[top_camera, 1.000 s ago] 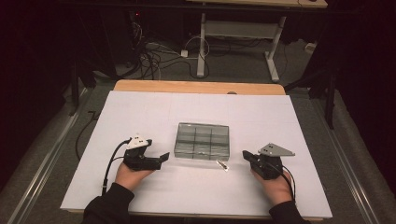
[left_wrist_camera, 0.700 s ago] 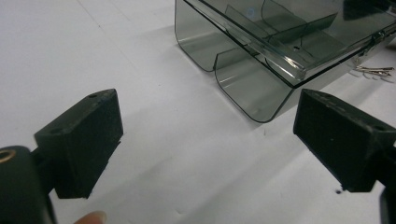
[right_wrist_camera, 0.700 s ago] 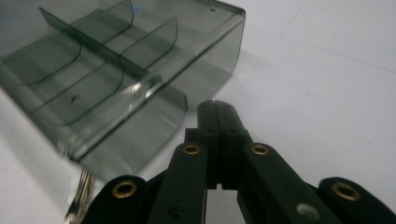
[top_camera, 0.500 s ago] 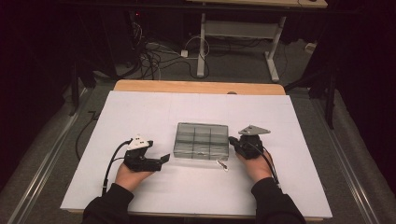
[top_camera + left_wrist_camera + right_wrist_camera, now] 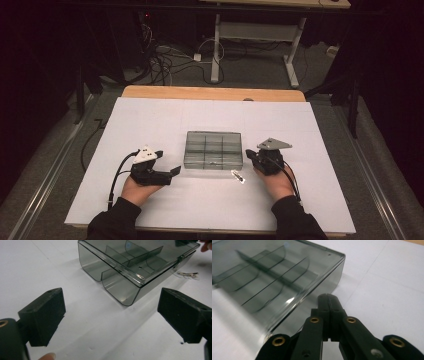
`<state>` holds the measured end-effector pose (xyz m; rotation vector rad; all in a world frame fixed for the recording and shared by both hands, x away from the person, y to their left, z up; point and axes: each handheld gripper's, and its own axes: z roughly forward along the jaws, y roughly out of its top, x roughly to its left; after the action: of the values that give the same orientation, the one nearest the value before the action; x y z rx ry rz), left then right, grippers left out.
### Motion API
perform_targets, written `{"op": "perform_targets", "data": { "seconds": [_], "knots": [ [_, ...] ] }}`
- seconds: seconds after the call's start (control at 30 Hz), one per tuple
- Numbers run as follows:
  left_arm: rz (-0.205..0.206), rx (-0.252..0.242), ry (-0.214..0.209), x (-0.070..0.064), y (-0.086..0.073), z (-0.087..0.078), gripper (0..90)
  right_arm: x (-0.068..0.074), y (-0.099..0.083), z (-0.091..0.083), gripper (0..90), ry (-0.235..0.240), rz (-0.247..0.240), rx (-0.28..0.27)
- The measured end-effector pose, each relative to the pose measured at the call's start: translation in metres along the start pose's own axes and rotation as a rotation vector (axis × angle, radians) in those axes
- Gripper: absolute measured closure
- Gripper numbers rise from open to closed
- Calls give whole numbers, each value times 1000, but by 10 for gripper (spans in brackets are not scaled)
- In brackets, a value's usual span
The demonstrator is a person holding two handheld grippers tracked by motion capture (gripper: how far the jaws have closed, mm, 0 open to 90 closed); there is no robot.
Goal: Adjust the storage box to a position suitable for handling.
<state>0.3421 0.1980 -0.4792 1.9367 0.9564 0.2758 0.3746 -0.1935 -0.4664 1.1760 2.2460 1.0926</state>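
Note:
A smoky clear plastic compartment box (image 5: 214, 150) with its lid closed lies at the middle of the white table (image 5: 150, 125). My left gripper (image 5: 173, 171) rests to the box's left, pointing at its near left corner. In the left gripper view its jaws (image 5: 112, 315) stand wide open and empty, short of the box (image 5: 135, 267). My right gripper (image 5: 249, 154) is at the box's right end. Its jaws (image 5: 328, 300) are shut with nothing between them, tips right by the side wall of the box (image 5: 269, 272). A small metal clip (image 5: 239, 176) lies just in front of the box's near right corner.
The clip (image 5: 188, 274) also shows beyond the box in the left gripper view. A wooden strip (image 5: 210, 93) runs along the table's far edge. Cables and a metal stand (image 5: 255, 45) are on the floor behind.
My right gripper has moved left and forward from the table's right part up to the box's right end. The left gripper has stayed put.

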Motion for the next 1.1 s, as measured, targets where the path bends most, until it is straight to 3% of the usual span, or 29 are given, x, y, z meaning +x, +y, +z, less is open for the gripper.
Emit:
{"op": "perform_targets", "data": {
  "seconds": [0.17,0.37,0.47,0.53,0.73,0.83,1.1],
  "knots": [
    [6,-22,-2,-5,-9,-12,43,15,-28,-30,899,18,-11,-18],
    [22,-14,-4,-10,-10,-9,0,26,-40,-39,858,59,7,-32],
    [36,-7,-6,-12,-9,-6,0,32,-40,-38,836,84,-7,-26],
    [36,-5,-10,-11,-9,-5,0,39,-39,-31,824,83,-49,2],
    [28,-16,-16,-11,-8,-5,0,45,-35,-20,771,98,-64,43],
    [29,-17,-15,-11,-8,-5,0,48,-33,-14,804,77,-77,92],
    [36,-12,-13,-11,-8,-6,0,49,-33,-19,843,61,-129,108]
  ]
}}
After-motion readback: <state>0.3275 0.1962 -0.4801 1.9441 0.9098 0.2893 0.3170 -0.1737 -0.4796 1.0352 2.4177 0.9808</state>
